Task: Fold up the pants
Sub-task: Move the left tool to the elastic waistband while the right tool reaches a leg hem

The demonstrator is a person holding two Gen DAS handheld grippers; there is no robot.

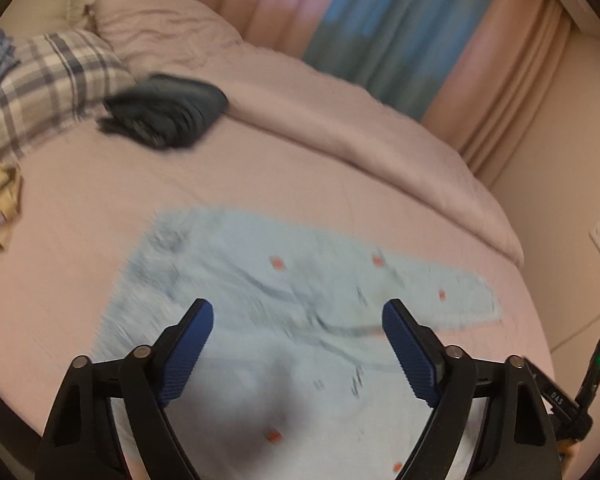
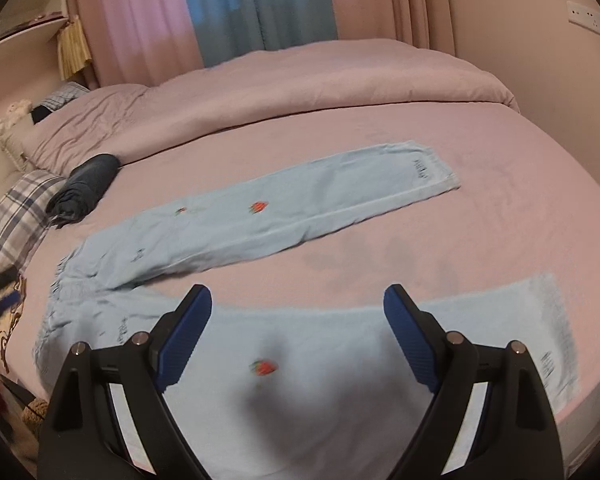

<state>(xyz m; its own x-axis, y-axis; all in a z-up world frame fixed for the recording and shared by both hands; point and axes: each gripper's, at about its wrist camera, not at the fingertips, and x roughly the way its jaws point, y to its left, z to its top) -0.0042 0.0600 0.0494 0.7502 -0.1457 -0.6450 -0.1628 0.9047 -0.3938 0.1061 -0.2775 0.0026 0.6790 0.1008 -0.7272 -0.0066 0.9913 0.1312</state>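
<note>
1. On the pink bed [image 2: 500, 216], light-blue pants [image 2: 300, 208] lie flat, legs spread in a V.
2. Right gripper [image 2: 298, 300] spread wide, empty, above the near leg.
3. Left gripper [image 1: 298, 314] spread wide, empty, over the pants [image 1: 260, 280].
4. Bare sheet far and right; dark folded garment [image 2: 86, 190] far left.

pants [image 2: 260, 216]: light blue fabric, small red strawberry motifs and dark printed marks near the hems. laid flat and unfolded on the pink bed sheet, 2 legs spread apart in a v. far leg runs straight toward the right, hem flat; near leg lies along the bed's front edge. waistband end sits at the left, slightly rumpled. left wrist view of the pants [image 1: 284, 280] is motion-blurred.
</note>
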